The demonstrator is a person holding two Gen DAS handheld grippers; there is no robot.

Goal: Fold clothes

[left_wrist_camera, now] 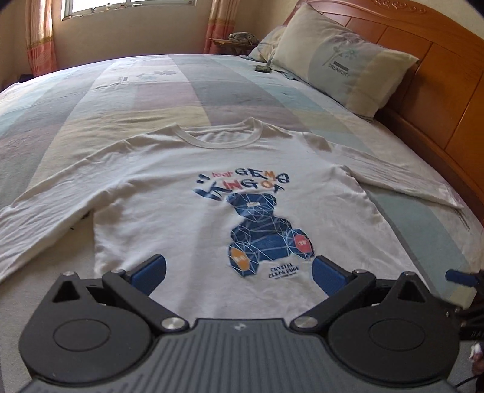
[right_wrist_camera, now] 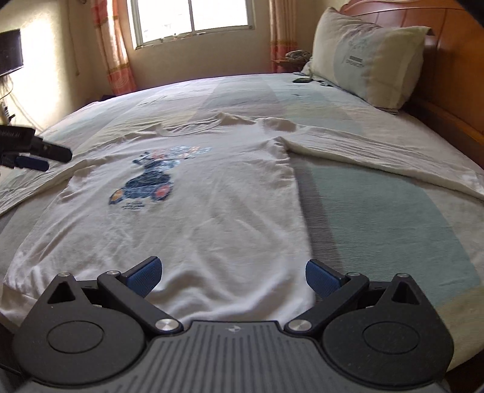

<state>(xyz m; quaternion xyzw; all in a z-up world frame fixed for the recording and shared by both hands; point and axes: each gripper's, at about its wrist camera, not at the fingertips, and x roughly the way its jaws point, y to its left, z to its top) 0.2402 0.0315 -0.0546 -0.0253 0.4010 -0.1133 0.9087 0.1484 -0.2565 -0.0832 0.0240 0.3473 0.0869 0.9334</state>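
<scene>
A: Where is the shirt?

B: Spread flat on the bed, print side up, collar pointing toward the window, both long sleeves stretched out to the sides. A blue bear print sits on the chest.

A: And the left gripper?

B: Spread wide above the hem, nothing between its blue pads.

A: The right gripper?

B: Also spread wide and empty, over the hem near the shirt's right edge.

A: Anything else on the bed?

B: A pillow leans against the wooden headboard, with a small dark thing just beside it.
</scene>
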